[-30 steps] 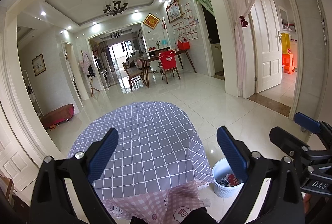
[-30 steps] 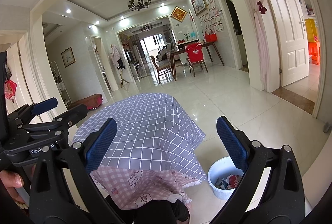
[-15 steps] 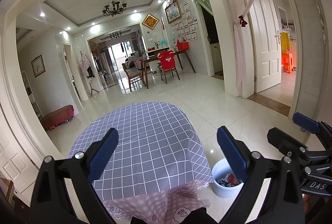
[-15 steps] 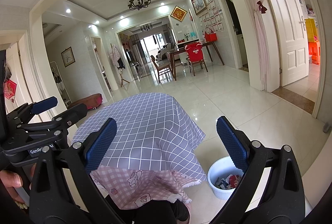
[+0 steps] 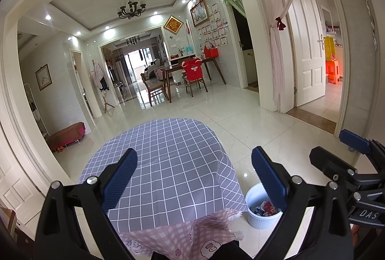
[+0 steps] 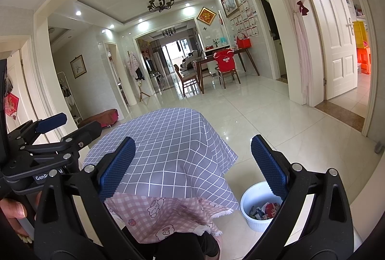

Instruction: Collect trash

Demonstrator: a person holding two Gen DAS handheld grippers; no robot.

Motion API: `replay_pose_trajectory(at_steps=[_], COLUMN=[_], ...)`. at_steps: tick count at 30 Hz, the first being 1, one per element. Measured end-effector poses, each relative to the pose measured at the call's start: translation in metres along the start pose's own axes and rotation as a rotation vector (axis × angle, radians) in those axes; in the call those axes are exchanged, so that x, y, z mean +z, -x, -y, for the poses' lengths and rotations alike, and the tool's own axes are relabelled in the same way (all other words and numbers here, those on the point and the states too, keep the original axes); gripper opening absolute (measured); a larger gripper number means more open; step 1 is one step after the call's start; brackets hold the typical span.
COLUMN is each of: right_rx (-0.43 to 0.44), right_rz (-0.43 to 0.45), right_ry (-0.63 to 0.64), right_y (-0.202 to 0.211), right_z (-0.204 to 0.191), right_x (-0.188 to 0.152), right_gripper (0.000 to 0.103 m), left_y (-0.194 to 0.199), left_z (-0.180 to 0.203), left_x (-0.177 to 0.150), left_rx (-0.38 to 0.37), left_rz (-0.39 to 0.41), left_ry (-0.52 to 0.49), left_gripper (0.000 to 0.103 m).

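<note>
A white trash bin (image 5: 261, 211) stands upright on the floor tiles at lower right, mouth upward, just beside the table's grey checked cloth (image 5: 168, 163). Its crumpled trash (image 6: 263, 210) is hard to identify, partly hidden by a fingertip. Both the left gripper (image 5: 195, 178) and right gripper (image 6: 192, 166) gape wide, empty.

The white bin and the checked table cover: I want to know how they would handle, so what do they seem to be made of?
The white bin looks like moulded plastic: a smooth, slightly glossy wall with fine vertical ribs, though glazed ceramic cannot be ruled out. The checked table cover is soft woven fabric, matte, draping in folds over the edge. The pink cloth beneath it is fabric too, with a frayed hem.
</note>
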State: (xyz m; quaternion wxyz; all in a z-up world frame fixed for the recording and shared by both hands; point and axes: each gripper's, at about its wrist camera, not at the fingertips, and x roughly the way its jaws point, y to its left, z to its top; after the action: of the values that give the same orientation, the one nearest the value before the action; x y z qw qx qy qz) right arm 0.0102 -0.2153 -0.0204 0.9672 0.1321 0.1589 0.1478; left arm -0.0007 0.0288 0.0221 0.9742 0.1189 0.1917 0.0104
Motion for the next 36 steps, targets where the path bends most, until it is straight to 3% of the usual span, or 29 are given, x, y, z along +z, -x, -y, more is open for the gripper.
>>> replay_pose_trajectory(at_steps=[36], right_rx=[-0.018], right_rz=[-0.005], right_ry=[-0.015], right_y=[-0.005], right_z=[-0.005], right_x=[-0.004], right_gripper=[0.095], left_y=[-0.011], left_z=[-0.001], left_x=[-0.013], left_rx=[-0.016], left_rz=[-0.012], left_ry=[-0.013], left_gripper=[0.094])
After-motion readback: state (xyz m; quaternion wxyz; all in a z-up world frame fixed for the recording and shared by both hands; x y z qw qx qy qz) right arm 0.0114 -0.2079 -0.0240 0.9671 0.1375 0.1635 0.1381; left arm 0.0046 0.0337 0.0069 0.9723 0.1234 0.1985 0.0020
